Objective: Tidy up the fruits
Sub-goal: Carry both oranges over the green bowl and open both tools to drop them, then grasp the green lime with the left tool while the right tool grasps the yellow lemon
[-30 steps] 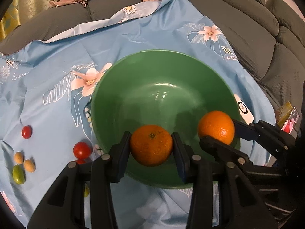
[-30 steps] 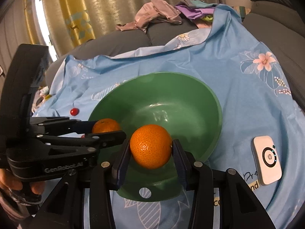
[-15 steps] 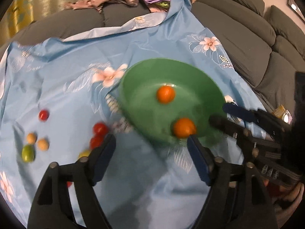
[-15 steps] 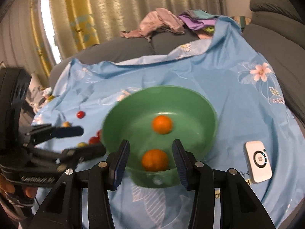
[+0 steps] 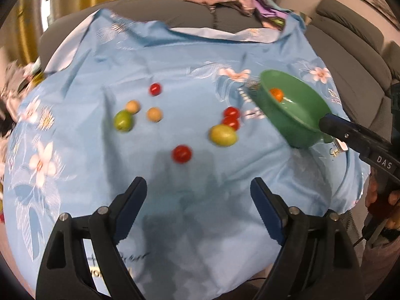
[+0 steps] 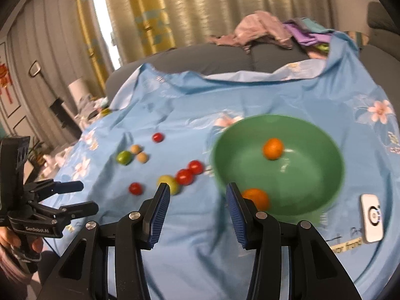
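— Where does the fruit stand?
— Two oranges (image 6: 273, 148) sit inside the green bowl (image 6: 325, 195); cherry tomatoes (image 6: 185, 176) lie just beside its rim.
— The grippers?
— Left gripper (image 5: 198, 208) and right gripper (image 6: 197, 210) hover spread wide, empty, seemingly ready for another pick.

Both wrist views look forward and down, sharing the green bowl (image 5: 295, 115) (image 6: 300, 175).

Bare blue cloth (image 5: 200, 200) — scattered fruits (image 5: 181, 153) beyond
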